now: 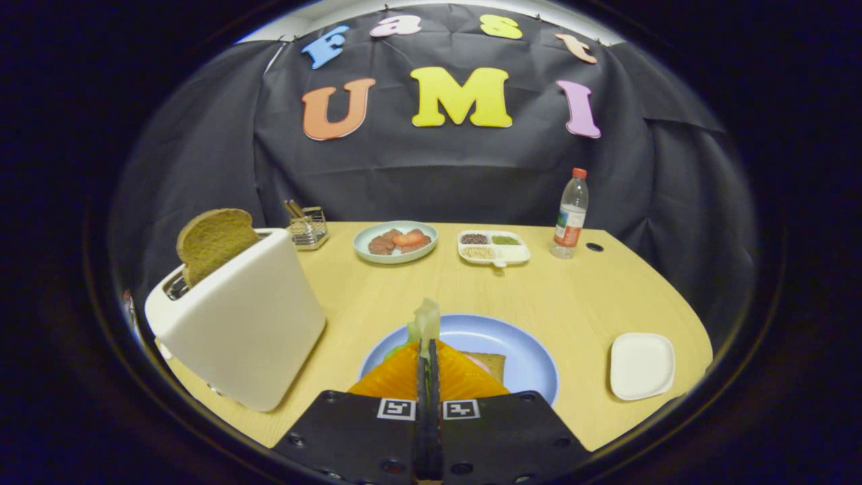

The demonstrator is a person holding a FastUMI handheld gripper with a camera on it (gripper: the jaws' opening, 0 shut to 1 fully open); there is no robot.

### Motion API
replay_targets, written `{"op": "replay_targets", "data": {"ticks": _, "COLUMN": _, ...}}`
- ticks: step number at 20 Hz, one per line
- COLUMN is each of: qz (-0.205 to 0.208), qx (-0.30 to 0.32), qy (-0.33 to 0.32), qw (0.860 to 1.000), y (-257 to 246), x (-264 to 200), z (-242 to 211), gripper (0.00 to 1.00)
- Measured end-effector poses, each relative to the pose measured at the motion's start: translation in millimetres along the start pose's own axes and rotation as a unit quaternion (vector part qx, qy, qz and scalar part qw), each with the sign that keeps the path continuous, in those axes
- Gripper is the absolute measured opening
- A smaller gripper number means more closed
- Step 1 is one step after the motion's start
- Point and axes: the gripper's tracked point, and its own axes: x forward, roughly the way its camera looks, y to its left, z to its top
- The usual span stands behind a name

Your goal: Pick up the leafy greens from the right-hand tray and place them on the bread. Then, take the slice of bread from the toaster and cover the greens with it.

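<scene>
Left of frame, toaster (239, 323) on worktop (572, 296), bread slice (214, 241) upright in slot: stiff, light; pinch its exposed top edge. Lower centre, blue plate (525, 353) with bread (491, 364). Your jaws (427, 357) nearly closed, pinching leafy greens (424, 322): limp, light. White tray (642, 365) right; nothing blocks you.

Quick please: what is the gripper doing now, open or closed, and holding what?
Gripper: closed on the leafy greens, held over the blue plate with the bread.
</scene>
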Motion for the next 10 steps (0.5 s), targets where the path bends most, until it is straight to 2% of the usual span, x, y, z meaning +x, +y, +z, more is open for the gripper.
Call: {"op": "replay_targets", "data": {"ticks": 10, "qz": -0.041, "qx": -0.005, "qy": 0.026, "qw": 0.999, "y": -48.0, "x": 29.0, "z": -18.0, "gripper": 0.0}}
